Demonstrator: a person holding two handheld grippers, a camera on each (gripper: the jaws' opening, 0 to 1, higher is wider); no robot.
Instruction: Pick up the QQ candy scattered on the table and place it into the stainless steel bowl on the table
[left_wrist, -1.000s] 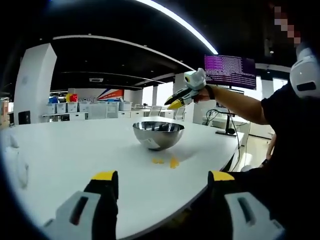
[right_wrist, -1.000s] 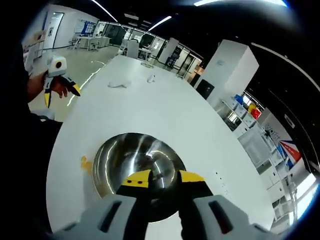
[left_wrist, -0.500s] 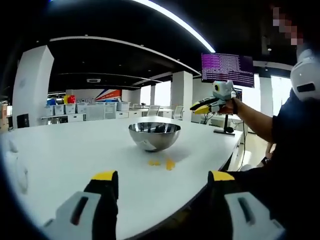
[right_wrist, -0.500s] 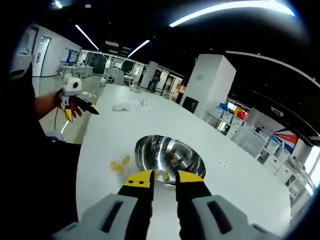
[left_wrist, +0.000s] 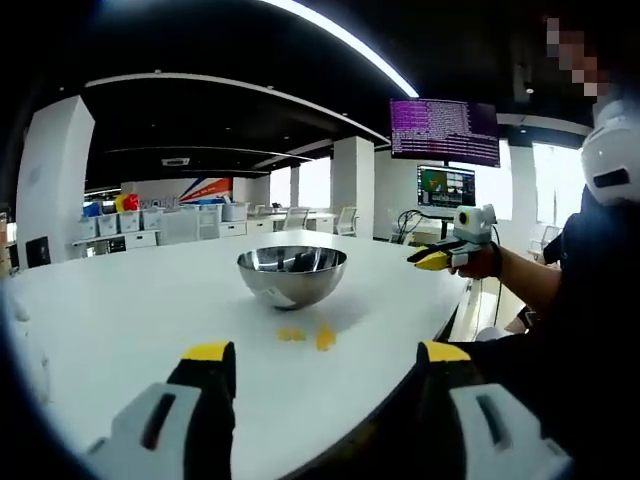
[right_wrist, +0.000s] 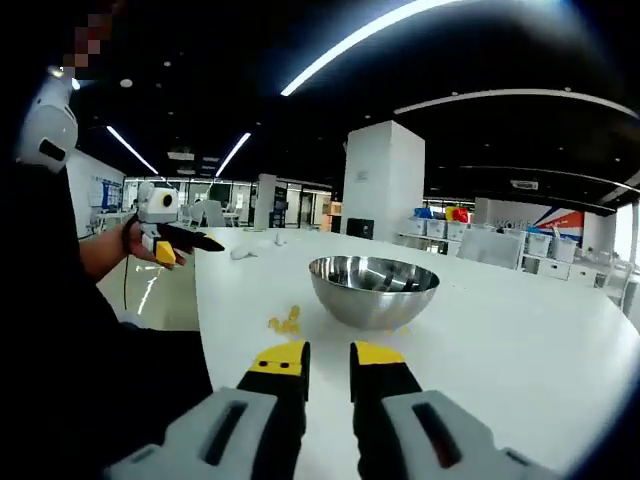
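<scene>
While the steel bowl (left_wrist: 291, 274) sits on the white bench (left_wrist: 120, 320), yellow candies (left_wrist: 306, 335) lie just beside it. Left tool (left_wrist: 322, 372) spread wide and empty; right tool (right_wrist: 329, 357) nearly closed, a narrow gap, gripping nothing.

Long ceiling lights (left_wrist: 340, 45) glare overhead; bright windows (left_wrist: 555, 190) wash out. The white table (right_wrist: 520, 340) is evenly lit, shadows soft. Edges bend strongly and blur.

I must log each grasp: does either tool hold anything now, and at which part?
Nothing is held. The left tool is open and empty; the right tool has only a bare gap. The small yellow candies lie on the white table.
</scene>
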